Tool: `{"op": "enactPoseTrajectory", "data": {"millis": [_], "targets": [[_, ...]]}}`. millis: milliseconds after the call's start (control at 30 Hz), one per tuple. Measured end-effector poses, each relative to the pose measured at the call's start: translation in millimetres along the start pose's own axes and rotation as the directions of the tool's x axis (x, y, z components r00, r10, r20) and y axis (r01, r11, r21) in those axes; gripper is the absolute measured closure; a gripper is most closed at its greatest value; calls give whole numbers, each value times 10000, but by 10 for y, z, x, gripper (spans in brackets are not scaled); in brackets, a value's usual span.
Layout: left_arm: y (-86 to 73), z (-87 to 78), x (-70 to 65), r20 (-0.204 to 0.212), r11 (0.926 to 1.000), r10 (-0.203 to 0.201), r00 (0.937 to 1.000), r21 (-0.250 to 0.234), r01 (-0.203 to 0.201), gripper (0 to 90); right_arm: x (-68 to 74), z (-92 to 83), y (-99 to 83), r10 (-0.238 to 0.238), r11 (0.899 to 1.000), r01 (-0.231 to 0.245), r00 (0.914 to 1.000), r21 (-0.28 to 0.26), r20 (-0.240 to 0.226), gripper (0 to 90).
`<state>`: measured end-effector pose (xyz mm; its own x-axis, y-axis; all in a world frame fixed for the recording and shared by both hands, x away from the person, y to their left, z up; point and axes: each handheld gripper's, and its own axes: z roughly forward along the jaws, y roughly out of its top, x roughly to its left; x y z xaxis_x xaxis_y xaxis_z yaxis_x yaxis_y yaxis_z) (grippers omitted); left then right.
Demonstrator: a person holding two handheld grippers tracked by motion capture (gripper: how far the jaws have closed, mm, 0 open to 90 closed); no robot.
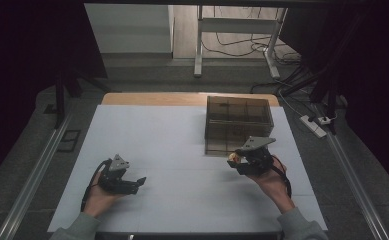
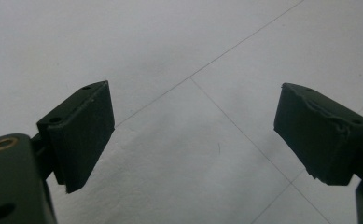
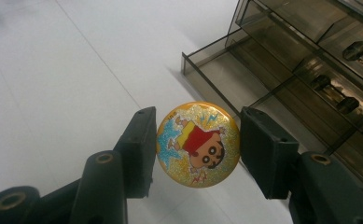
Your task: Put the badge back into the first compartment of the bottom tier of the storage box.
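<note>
The right gripper (image 3: 195, 144) is clamped on a round cartoon badge (image 3: 198, 143), pinched edge to edge, face toward its camera, above the white table (image 1: 172, 145) just in front of the smoked plastic organizer (image 1: 238, 124). One drawer (image 3: 226, 74) stands pulled out beside the badge, apparently empty; other compartments hold small dark items. The left gripper (image 2: 193, 135) rests with jaws apart and nothing between them, well away on the table. Judgement: the badge is bound for the open drawer. Recommended: carry it level over the drawer's middle, clear of the front wall, lower it close before releasing, as the edge grip is narrow.
</note>
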<state>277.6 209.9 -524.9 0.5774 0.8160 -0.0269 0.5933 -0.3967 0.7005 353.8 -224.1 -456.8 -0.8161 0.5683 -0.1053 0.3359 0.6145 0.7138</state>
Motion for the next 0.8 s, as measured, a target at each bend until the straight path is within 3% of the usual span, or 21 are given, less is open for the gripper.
{"op": "enactPoseTrajectory", "data": {"millis": [800], "targets": [[-1, 1, 1, -23, 10000, 24, 10000, 13, -24, 128, -107, 103, 115, 1, 9998, 3, 9997, -196, 245, 469]]}}
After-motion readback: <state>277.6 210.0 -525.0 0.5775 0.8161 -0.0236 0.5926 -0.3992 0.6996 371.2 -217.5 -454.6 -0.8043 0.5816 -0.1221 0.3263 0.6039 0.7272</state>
